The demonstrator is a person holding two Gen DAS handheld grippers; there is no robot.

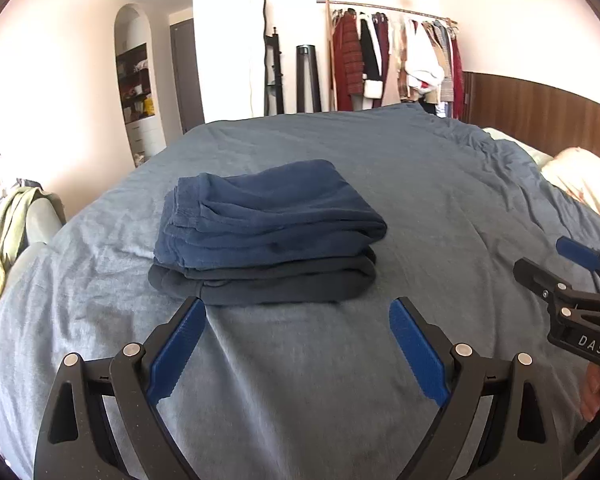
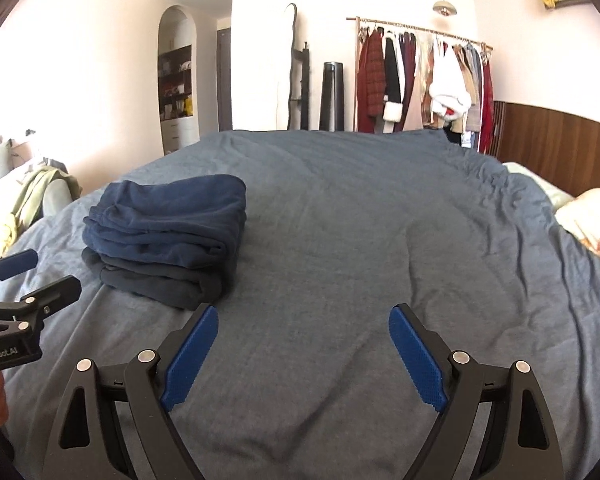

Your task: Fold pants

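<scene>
A folded navy pair of pants [image 1: 268, 208] lies on top of a folded darker pair [image 1: 276, 286], making a small stack on the blue bed cover [image 1: 400, 184]. My left gripper [image 1: 296, 304] is open just in front of the stack, with only the cover between its blue pads. My right gripper [image 1: 540, 258] is off to the right of the stack, open and empty. In the right wrist view the navy pants [image 2: 168, 216] and the dark pair [image 2: 156, 280] sit left of my right gripper [image 2: 303, 312]. The left gripper [image 2: 54, 272] shows at the left edge.
A pale patterned pillow [image 1: 580, 184] and a wooden headboard [image 1: 540, 108] are at the right. A clothes rack [image 2: 420, 76] stands beyond the bed's far edge. A seat with green cloth [image 2: 40, 200] is at the left, and a shelf niche [image 1: 138, 84] behind it.
</scene>
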